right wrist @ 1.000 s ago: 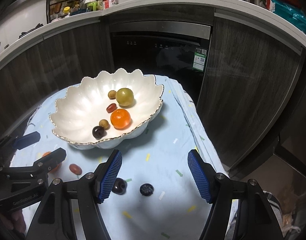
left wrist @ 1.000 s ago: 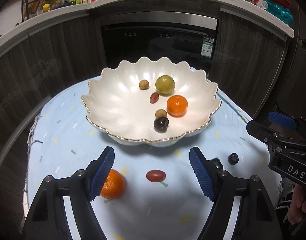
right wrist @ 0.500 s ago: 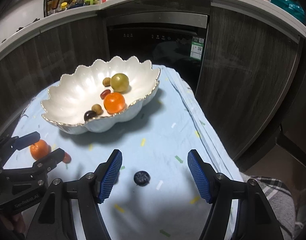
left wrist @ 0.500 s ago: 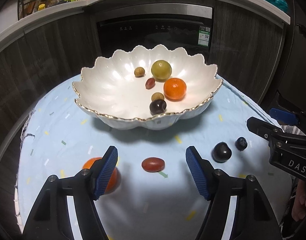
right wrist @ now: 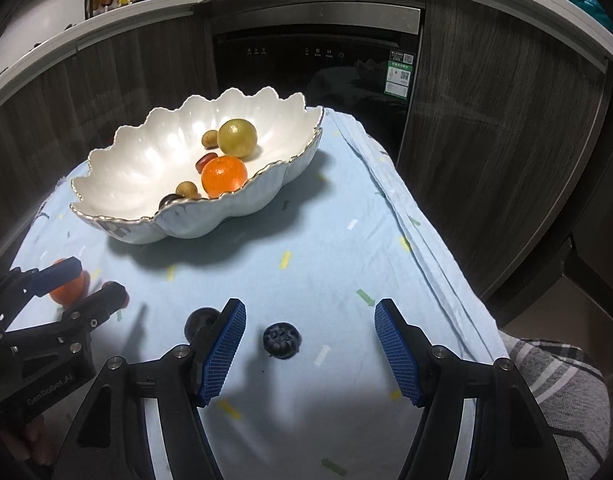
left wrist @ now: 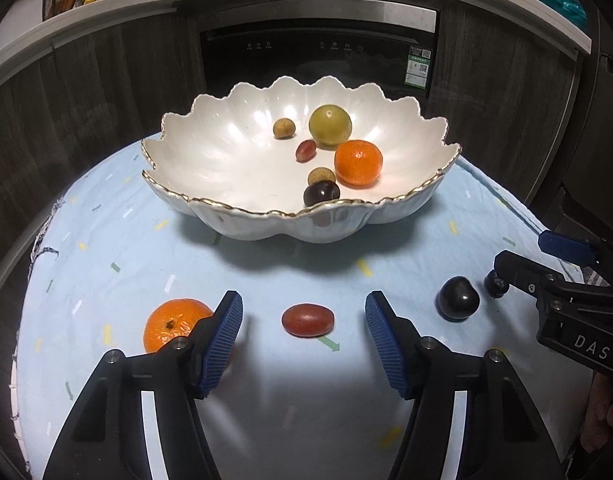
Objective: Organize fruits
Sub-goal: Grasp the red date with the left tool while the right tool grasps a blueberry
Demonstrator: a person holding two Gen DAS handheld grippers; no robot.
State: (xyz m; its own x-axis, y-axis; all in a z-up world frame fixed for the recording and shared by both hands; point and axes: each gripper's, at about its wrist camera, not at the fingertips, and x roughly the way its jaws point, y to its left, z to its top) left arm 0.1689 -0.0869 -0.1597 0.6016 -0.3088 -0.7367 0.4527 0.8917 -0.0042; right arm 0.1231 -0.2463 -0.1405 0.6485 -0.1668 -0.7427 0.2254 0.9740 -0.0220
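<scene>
1. The tabletop [left wrist: 266,420] is covered by a pale blue cloth [left wrist: 118,240] with small coloured dashes.
2. A white scalloped bowl [left wrist: 234,152] stands at the far middle.
3. Nearer, left to right: tangerine [left wrist: 172,322], red grape [left wrist: 307,320], dark plum [left wrist: 457,299], blueberry [right wrist: 281,340].

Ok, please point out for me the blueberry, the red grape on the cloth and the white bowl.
blueberry [right wrist: 281,340], right wrist view, top of the berry.
red grape [left wrist: 307,320], left wrist view, middle of its skin.
white bowl [left wrist: 234,222], left wrist view, outer front wall.
</scene>
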